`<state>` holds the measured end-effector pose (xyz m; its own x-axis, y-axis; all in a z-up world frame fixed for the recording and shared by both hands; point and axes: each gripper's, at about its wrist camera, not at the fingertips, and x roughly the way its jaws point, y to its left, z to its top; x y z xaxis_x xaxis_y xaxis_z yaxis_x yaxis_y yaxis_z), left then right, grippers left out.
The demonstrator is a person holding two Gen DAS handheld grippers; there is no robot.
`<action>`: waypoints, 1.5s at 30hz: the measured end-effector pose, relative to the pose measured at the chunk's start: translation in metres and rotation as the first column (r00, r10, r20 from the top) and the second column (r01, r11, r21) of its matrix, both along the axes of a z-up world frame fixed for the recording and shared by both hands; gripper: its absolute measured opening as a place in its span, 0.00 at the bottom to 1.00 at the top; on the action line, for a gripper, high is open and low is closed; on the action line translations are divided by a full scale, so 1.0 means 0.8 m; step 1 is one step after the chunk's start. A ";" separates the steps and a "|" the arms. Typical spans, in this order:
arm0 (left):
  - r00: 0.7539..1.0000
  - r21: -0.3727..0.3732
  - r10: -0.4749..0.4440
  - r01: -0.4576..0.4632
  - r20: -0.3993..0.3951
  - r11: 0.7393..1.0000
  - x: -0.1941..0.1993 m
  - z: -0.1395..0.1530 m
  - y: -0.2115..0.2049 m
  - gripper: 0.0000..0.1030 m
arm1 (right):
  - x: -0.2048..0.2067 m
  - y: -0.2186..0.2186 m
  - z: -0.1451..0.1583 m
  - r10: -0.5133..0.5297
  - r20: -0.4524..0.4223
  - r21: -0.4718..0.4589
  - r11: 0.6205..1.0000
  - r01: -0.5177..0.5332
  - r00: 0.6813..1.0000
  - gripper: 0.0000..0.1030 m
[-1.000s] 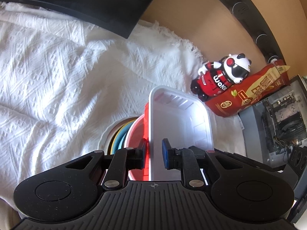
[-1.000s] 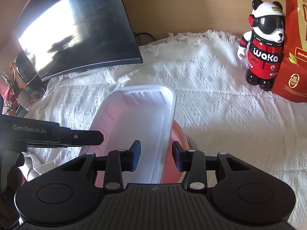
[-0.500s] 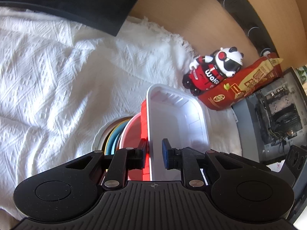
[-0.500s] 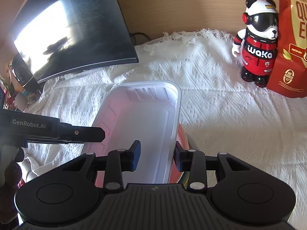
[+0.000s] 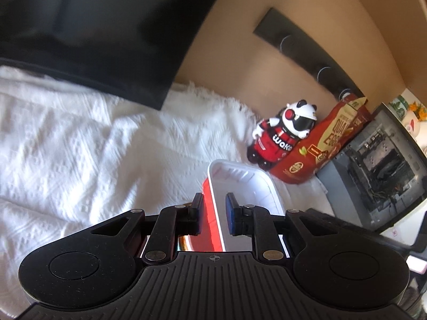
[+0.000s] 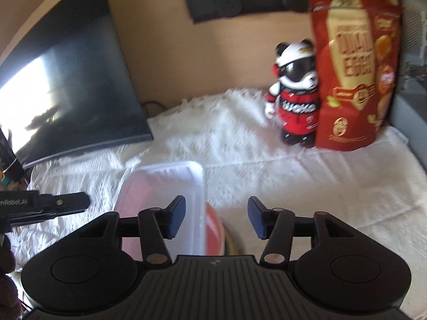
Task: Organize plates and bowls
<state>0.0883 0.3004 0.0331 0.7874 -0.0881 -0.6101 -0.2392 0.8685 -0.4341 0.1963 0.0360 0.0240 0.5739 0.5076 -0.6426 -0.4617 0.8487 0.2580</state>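
Observation:
A white rectangular tray (image 5: pixel 245 186) lies on a red bowl (image 5: pixel 209 208) that tops a stack of plates on the white cloth. My left gripper (image 5: pixel 212 214) stands narrowly open astride the tray's left rim, pads apart from it. In the right wrist view the white tray (image 6: pixel 165 186) and the red bowl (image 6: pixel 214 229) show below my right gripper (image 6: pixel 216 218), which is wide open and raised, holding nothing. Edges of stacked plates (image 6: pixel 230 242) peek out under the bowl. The left tool's arm (image 6: pixel 48 205) shows at the left.
A dark curved monitor (image 6: pixel 66 93) stands at the back left. A panda figure (image 6: pixel 296 93) and a red snack bag (image 6: pixel 352 74) stand at the back right, beside a grey computer case (image 5: pixel 379 168). A white textured cloth (image 5: pixel 80 154) covers the table.
My right gripper has opened wide and let go of the tray's right rim, then pulled back and up. My left gripper has also drawn back and tilted up. The tray stays on the red bowl.

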 end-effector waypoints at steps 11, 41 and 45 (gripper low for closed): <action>0.997 0.126 0.064 -0.060 -0.030 0.990 -0.110 -0.040 -0.119 0.18 | -0.099 -0.083 -0.019 0.011 0.101 0.016 1.000 -0.012 0.995 0.73; 0.988 0.362 0.146 -0.121 -0.044 0.924 -0.225 -0.055 -0.278 0.15 | -0.249 -0.161 -0.047 0.109 0.097 -0.077 0.992 -0.102 0.989 0.88; 0.988 0.365 0.146 -0.120 -0.044 0.923 -0.225 -0.055 -0.280 0.15 | -0.250 -0.164 -0.048 0.108 0.089 -0.082 0.992 -0.101 0.990 0.88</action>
